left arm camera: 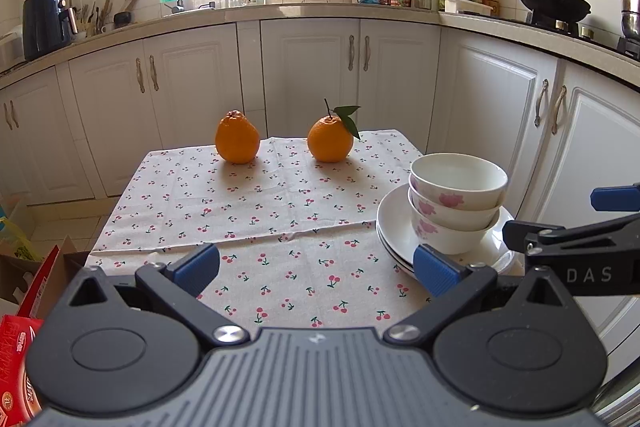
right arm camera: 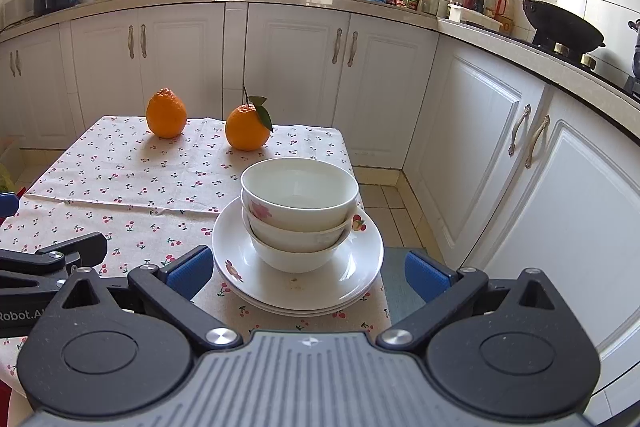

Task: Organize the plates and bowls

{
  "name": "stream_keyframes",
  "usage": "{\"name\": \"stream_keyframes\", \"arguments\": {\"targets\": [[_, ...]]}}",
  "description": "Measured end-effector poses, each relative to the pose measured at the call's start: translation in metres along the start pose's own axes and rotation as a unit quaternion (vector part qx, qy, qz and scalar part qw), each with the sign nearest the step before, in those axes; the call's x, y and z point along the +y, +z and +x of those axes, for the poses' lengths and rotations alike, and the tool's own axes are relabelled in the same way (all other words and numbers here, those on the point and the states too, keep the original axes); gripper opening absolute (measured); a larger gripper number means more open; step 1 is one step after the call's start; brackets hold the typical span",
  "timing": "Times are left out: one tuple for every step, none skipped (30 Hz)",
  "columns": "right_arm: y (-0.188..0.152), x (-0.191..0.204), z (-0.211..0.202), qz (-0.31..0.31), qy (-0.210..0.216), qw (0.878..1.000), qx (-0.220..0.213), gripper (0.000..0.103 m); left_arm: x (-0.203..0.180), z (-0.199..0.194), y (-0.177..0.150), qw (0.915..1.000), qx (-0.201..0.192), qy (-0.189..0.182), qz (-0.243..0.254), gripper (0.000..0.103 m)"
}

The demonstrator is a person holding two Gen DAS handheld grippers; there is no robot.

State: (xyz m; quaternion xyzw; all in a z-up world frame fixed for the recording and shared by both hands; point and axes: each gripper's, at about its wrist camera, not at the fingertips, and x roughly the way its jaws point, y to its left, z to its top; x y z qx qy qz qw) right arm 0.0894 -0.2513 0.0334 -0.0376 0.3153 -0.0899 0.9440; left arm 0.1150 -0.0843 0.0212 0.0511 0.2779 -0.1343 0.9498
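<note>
White china forms one stack at the right front corner of the surface (right arm camera: 100, 187): three nested bowls (right arm camera: 298, 215) sit in the centre of a pile of plates (right arm camera: 298, 287). Nesting keeps the bowls centred and the stack compact, so the sorting looks largely done.

Left to right:

1. Left hand-held gripper (left arm camera: 316, 267). Jaws stand wide apart and hold nothing. It hovers low over the front of the cherry-print cloth (left arm camera: 248, 211), with its right finger (left arm camera: 434, 269) near the plate rim; whether it touches cannot be told.
2. Two oranges (left arm camera: 237, 137) stand at the far edge of the cloth, well apart from the stack. They are clear of the working area and need no handling for this task.
3. Stack. Bowls upright, one inside the next, the top one empty. The plates lie flat, edges roughly aligned, close to the surface's right edge.
4. Right hand-held gripper (right arm camera: 308, 275). Jaws fully spread, empty, pointed straight at the stack with the plates between the finger lines, as if placed for a steadying or a final nudge.

Caution: the stack is near the edge; any push should be directed inward.
</note>
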Motion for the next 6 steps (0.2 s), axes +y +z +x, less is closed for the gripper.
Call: {"name": "stream_keyframes", "arguments": {"targets": [[0.0001, 0.0001, 0.0001, 0.000, 0.000, 1.000, 0.000, 0.103, -0.0002, 0.0001, 0.0000, 1.0000, 0.000, 0.000, 0.000, 0.102], [-0.0001, 0.0001, 0.0000, 0.000, 0.000, 1.000, 0.000, 0.103, 0.0002, 0.0007, 0.0002, 1.0000, 0.000, 0.000, -0.001, 0.102], [-0.0004, 0.0001, 0.0000, -0.001, -0.001, 1.000, 0.000, 0.103, 0.0001, 0.0008, 0.0002, 1.0000, 0.001, 0.001, -0.001, 0.102], [-0.0003, 0.0002, 0.0000, -0.001, -0.001, 1.000, 0.000, 0.103, 0.0001, 0.0009, 0.0001, 1.0000, 0.001, 0.000, -0.001, 0.102], [-0.0004, 0.0005, 0.0003, -0.001, -0.001, 1.000, 0.000, 0.103, 0.0005, 0.0011, -0.0001, 1.0000, 0.001, 0.000, -0.002, 0.102], [-0.0003, 0.0006, 0.0004, -0.001, -0.001, 1.000, 0.000, 0.103, 0.0006, 0.0014, -0.0002, 1.0000, 0.002, 0.000, -0.002, 0.102]]}}
